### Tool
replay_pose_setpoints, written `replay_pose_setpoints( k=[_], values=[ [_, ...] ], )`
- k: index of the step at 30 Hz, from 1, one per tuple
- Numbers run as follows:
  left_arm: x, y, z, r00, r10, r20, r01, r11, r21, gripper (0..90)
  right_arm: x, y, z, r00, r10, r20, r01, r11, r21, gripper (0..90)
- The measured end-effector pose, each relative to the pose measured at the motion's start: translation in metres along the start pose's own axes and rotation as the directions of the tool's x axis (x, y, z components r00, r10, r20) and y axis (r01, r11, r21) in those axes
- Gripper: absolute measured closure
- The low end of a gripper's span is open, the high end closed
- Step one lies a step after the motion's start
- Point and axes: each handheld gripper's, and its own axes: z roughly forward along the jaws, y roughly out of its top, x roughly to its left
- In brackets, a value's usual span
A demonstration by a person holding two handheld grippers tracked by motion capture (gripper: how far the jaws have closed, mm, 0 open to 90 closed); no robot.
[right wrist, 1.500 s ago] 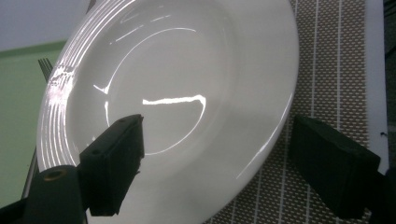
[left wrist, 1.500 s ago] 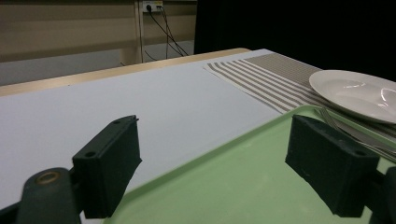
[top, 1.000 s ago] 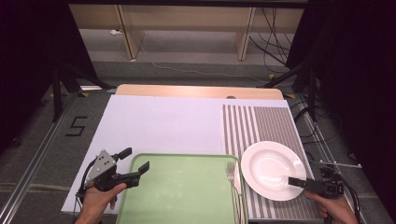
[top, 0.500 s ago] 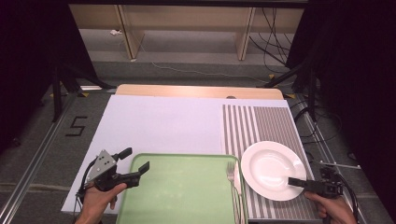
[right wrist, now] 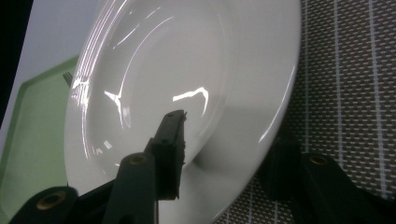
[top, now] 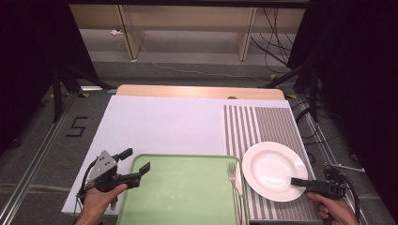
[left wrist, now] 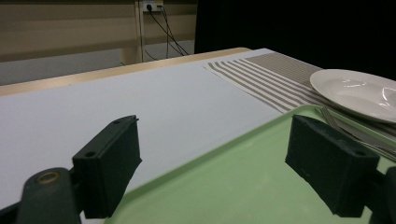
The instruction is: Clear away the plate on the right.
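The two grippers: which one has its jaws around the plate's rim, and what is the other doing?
The right gripper straddles the white plate rim. The left gripper is open at the green tray corner, holding nothing.

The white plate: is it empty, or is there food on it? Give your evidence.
Empty. The white plate shows a bare, glossy surface in the high view, with only light reflections; the right gripper straddles its rim.
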Motion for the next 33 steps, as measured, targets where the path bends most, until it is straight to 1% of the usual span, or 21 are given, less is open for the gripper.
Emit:
replay_pose_setpoints(
  k=[1,2,3,4,5,6,8,11,14,15,16,17,19,20,21,23,25,29,30,31,33],
  values=[
    [0.000,0.000,0.000,1.0000,0.001,0.001,-0.001,1.0000,0.000,16.8,-0.001,0.000,0.000,1.0000,0.005,0.001,-0.005,1.000,0.000,59.5],
    [0.000,0.000,0.000,1.0000,0.001,0.001,-0.001,1.0000,0.000,16.8,-0.001,0.000,0.001,0.9996,0.027,0.001,-0.027,1.000,-0.016,60.1],
    [0.000,0.000,0.000,1.0000,0.001,0.001,-0.001,1.0000,0.000,16.8,-0.002,0.000,0.002,0.9996,0.028,0.000,-0.028,0.999,-0.029,60.4],
    [0.000,0.000,0.000,1.0000,0.000,0.001,0.000,1.0000,0.000,16.8,-0.003,0.000,0.003,0.9990,0.030,-0.032,-0.031,0.999,-0.024,61.1],
    [0.000,0.000,0.000,1.0000,-0.001,0.001,0.001,1.0000,0.000,16.8,-0.004,0.000,0.003,0.9988,0.035,-0.035,-0.036,0.999,-0.024,61.9],
    [0.000,0.000,0.000,1.0000,0.001,0.000,-0.001,1.0000,0.000,16.8,-0.004,0.000,0.004,0.9969,0.063,-0.048,-0.064,0.998,-0.025,62.2],
    [0.000,0.000,0.000,1.0000,0.001,0.000,-0.001,1.0000,0.000,16.8,-0.006,0.000,0.003,0.9951,0.066,-0.074,-0.067,0.998,-0.009,62.8],
    [0.000,0.000,0.000,1.0000,0.003,0.001,-0.003,1.0000,0.001,16.8,-0.007,0.000,0.005,0.9947,0.077,-0.069,-0.077,0.997,-0.008,63.6],
    [0.000,0.000,0.000,1.0000,0.003,0.001,-0.003,1.0000,0.002,16.8,-0.007,0.000,0.006,0.9920,0.092,-0.086,-0.093,0.996,-0.002,64.5],
    [0.000,0.000,0.000,1.0000,0.004,0.001,-0.004,1.0000,0.001,16.8,-0.008,0.000,0.007,0.9913,0.086,-0.099,-0.087,0.996,-0.004,64.5],
    [0.000,0.000,0.000,1.0000,0.004,0.001,-0.004,1.0000,0.002,16.8,-0.008,0.000,0.007,0.9894,0.094,-0.111,-0.095,0.995,-0.005,64.8],
    [0.000,0.000,0.000,1.0000,0.003,0.001,-0.003,1.0000,0.001,16.8,-0.007,0.000,0.008,0.9882,0.107,-0.109,-0.109,0.994,-0.005,65.5],
    [0.000,0.000,0.000,1.0000,0.003,0.002,-0.003,1.0000,0.001,16.8,-0.008,0.000,0.010,0.9861,0.109,-0.126,-0.110,0.994,-0.004,66.4],
    [0.000,0.000,0.000,1.0000,0.004,0.002,-0.004,1.0000,0.001,16.8,-0.008,0.000,0.011,0.9870,0.114,-0.113,-0.115,0.993,-0.003,67.2],
    [0.000,0.000,0.000,1.0000,0.004,0.002,-0.004,1.0000,0.001,16.8,-0.009,0.000,0.011,0.9871,0.115,-0.111,-0.116,0.993,-0.003,67.7],
    [0.000,0.000,0.001,1.0000,0.003,0.003,-0.003,1.0000,0.002,16.8,-0.010,0.000,0.012,0.9836,0.124,-0.131,-0.125,0.992,-0.002,68.3],
    [0.000,0.000,0.001,1.0000,0.003,0.003,-0.003,1.0000,0.002,16.8,-0.010,0.000,0.013,0.9831,0.135,-0.124,-0.137,0.991,-0.008,70.2],
    [0.000,0.000,0.001,1.0000,0.004,0.002,-0.004,1.0000,0.001,16.8,-0.014,-0.001,0.014,0.9816,0.143,-0.127,-0.146,0.989,-0.014,74.9],
    [0.000,0.000,0.001,1.0000,0.003,0.003,-0.003,1.0000,0.002,16.8,-0.015,-0.001,0.015,0.9796,0.140,-0.144,-0.145,0.989,-0.024,75.1],
    [0.000,0.000,0.001,1.0000,0.004,0.003,-0.004,1.0000,0.002,16.8,-0.015,-0.002,0.017,0.9836,0.135,-0.120,-0.142,0.988,-0.056,75.3],
    [0.000,0.000,0.001,1.0000,0.004,0.003,-0.004,1.0000,0.001,16.8,-0.017,-0.003,0.018,0.9803,0.137,-0.142,-0.148,0.986,-0.072,75.8]
  ],
)
